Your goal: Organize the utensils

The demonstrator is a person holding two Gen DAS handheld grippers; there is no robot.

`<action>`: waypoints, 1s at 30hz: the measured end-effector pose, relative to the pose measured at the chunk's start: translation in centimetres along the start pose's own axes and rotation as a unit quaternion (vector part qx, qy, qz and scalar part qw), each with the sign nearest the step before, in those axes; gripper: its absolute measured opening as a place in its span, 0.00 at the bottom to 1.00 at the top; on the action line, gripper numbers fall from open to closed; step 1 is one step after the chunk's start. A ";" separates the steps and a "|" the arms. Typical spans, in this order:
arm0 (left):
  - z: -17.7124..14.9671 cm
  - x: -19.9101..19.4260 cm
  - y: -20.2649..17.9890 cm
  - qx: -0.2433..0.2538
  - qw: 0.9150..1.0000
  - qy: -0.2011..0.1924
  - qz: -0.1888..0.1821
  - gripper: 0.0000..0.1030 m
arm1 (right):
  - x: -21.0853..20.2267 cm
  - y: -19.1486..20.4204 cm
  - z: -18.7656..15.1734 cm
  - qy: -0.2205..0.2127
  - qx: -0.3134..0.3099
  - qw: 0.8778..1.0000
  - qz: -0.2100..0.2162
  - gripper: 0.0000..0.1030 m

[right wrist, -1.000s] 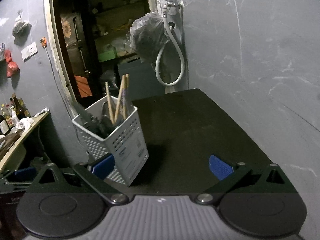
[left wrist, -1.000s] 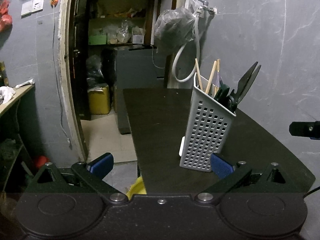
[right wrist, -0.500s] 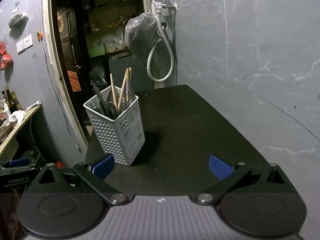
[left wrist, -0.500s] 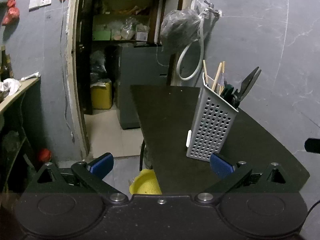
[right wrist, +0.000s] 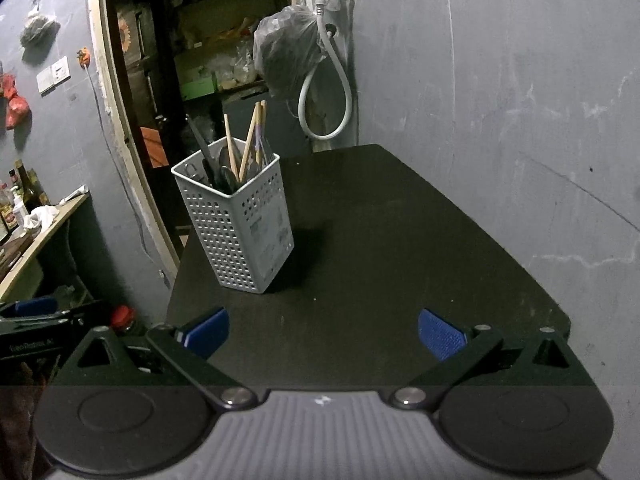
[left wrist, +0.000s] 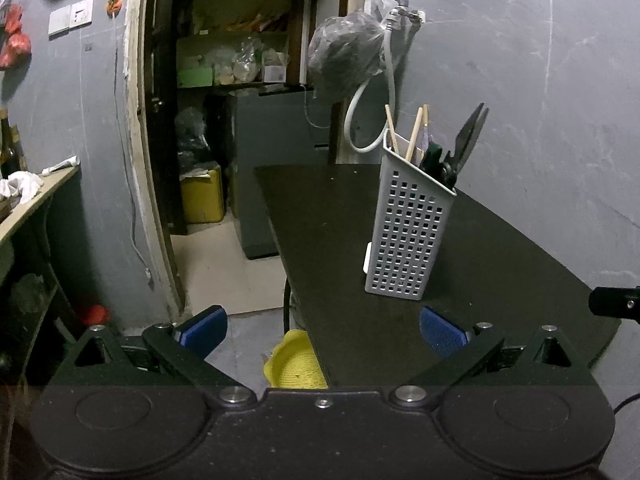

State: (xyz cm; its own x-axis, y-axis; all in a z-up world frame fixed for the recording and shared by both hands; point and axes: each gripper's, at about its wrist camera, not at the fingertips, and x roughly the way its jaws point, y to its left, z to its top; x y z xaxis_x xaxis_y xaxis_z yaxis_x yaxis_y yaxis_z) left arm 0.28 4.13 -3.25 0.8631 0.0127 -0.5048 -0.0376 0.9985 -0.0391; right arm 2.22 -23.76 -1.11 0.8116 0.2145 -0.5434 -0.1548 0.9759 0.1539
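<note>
Seen only from the left wrist: scissors (left wrist: 469, 136) poking blades-up from the far corner of the utensil holder (left wrist: 408, 232), plus a yellow basket (left wrist: 294, 362) on the floor below the counter (left wrist: 352, 240) edge. Seen only from the right wrist: a printed label on the holder's side and wooden chopsticks (right wrist: 250, 140) leaning among dark utensils. Pale grey, perforated, upright near the counter's left edge. Left hand-held gripper (left wrist: 322, 326) spread wide, empty. Right hand-held gripper (right wrist: 322, 330) likewise wide apart, gripping nothing.
</note>
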 end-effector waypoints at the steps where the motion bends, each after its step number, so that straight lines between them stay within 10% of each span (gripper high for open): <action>1: 0.1 -0.2 -0.1 0.004 1.000 -0.003 0.001 0.99 | 0.0 -0.1 -0.1 0.000 0.004 1.000 0.000 1.00; 30: -0.2 -0.9 -2.7 0.031 0.999 -0.013 0.007 0.99 | 0.9 -1.6 -0.5 0.030 -0.011 0.999 0.034 1.00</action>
State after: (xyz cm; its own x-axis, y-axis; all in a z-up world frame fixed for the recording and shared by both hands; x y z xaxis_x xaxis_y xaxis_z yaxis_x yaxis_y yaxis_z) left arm -0.55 1.39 -2.85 0.8759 0.0265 -0.4817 -0.0187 0.9996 0.0210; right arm 2.91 -25.13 -2.26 0.7631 0.2821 -0.5815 -0.2217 0.9594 0.1745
